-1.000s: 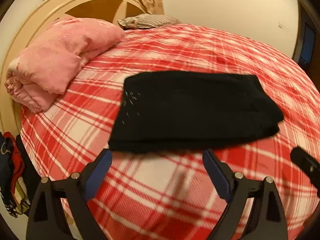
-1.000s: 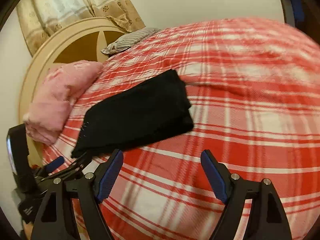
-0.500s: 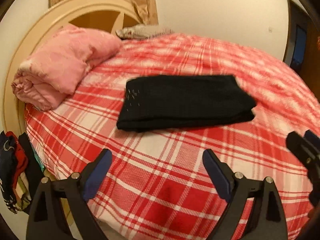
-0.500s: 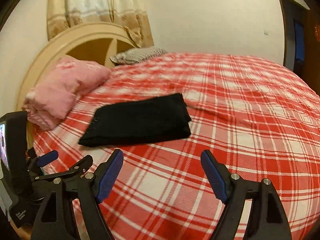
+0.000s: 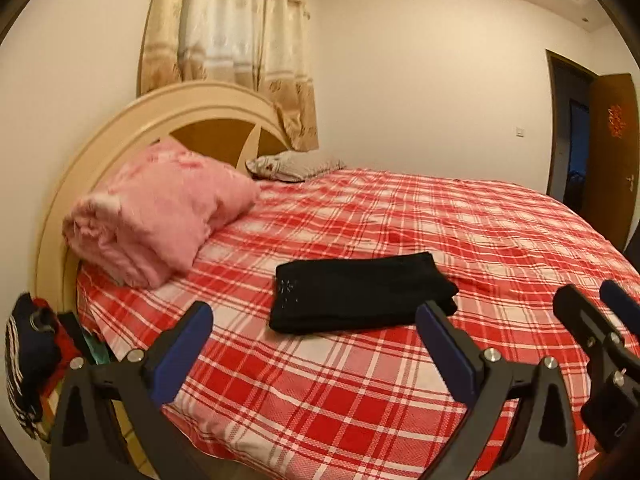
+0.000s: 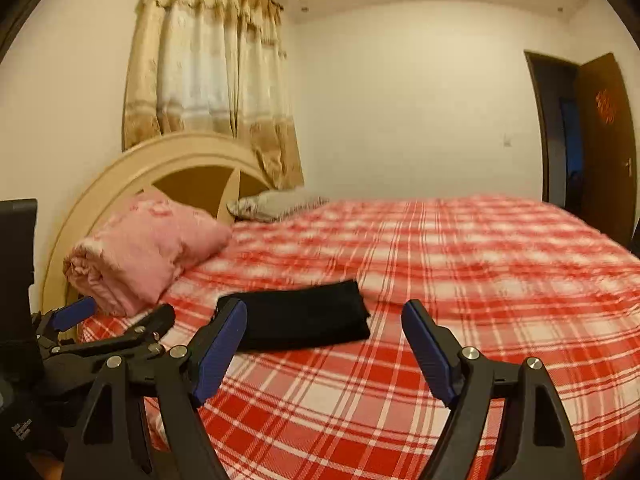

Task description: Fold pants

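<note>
Jaws wide, empty, both grippers; pants (image 5: 360, 296) folded on bed (image 5: 480, 232)

Open red-and-white plaid bedspread (image 5: 400, 380) is seen around the folded black pants (image 5: 360, 296). Passage toward the cream arched headboard (image 5: 120, 128) is blocked by a rolled pink quilt (image 5: 160, 216).

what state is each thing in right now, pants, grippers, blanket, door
black pants: folded into a flat rectangle, lying on the red plaid bedspread
left gripper: open, holding nothing
right gripper: open, holding nothing
pink blanket: folded, against the headboard
brown wooden door: open
</note>
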The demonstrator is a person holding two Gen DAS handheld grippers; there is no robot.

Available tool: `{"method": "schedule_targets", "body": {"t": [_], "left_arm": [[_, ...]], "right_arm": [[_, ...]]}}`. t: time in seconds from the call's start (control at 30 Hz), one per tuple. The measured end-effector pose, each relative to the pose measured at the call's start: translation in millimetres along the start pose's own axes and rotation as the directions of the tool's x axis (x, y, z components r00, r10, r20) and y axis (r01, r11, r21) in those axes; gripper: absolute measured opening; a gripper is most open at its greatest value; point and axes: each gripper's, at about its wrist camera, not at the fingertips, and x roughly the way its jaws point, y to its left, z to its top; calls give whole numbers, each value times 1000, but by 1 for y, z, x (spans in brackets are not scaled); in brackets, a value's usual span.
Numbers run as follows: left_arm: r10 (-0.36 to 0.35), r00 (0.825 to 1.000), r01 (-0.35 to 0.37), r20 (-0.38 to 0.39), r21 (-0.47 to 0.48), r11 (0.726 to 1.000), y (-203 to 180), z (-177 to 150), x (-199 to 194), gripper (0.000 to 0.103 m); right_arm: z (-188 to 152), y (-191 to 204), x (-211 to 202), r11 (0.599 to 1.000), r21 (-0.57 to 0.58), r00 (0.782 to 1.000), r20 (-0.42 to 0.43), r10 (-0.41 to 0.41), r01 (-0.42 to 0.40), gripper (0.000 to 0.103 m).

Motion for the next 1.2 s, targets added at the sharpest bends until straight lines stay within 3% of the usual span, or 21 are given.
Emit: {"method": "schedule_targets", "body": {"t": [0.27,0.73,1.2], "left_arm": [[8,997,-9,74,5,1000,6,7,-23,103],[15,998,-16,58,23,1000,0,2,-24,103],[20,999,-21,37,19,1000,3,1,-21,103]], "right_arm": [[8,7,-17,1000,9,998,54,16,-16,82],[8,-15,-18,996,85,999,42,-13,10,82],[6,-15,-15,996,85,1000,23,-16,14,82]]}}
